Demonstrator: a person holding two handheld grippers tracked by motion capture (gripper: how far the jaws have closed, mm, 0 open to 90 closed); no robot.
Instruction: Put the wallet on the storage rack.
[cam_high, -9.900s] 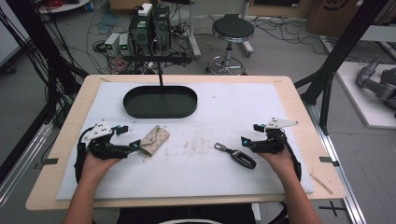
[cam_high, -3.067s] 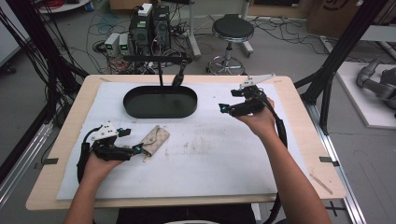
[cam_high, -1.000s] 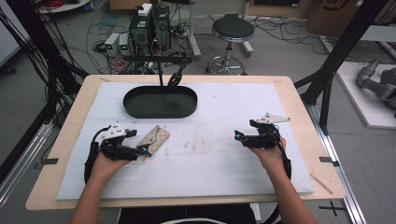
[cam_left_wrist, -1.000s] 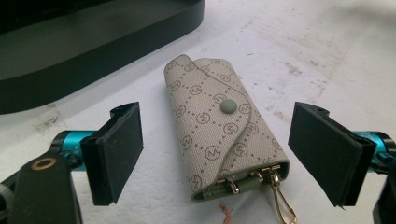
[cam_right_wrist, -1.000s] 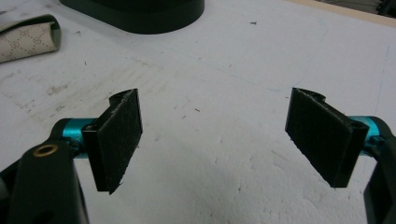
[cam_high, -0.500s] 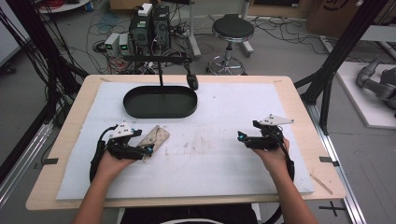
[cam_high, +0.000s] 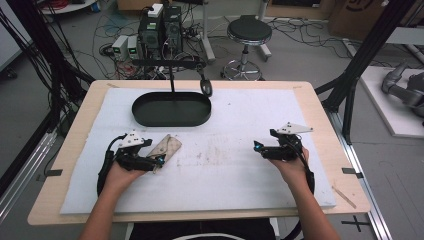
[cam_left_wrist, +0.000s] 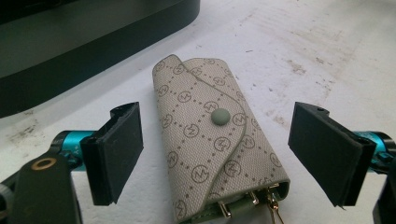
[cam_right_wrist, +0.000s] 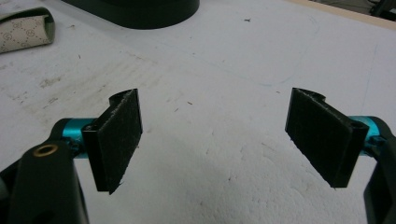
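black oval tray (cam_high: 150, 116) | white mat (cam_high: 240, 170) | stool (cam_high: 248, 31) | floor cables (cam_high: 112, 22)

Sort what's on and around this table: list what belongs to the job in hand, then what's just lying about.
Part of the job:
key pouch, between the open jaws
left gripper
black oval tray

Just about:
right gripper, open, holding nothing
stool
computer boxes

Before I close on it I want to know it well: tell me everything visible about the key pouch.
The key pouch is beige woven-looking fabric with a printed monogram pattern, green trim and a snapped-shut green stud. Metal key hooks poke from its near end. It lies flat on the white mat, between the open left hand-held gripper's jaws, untouched.
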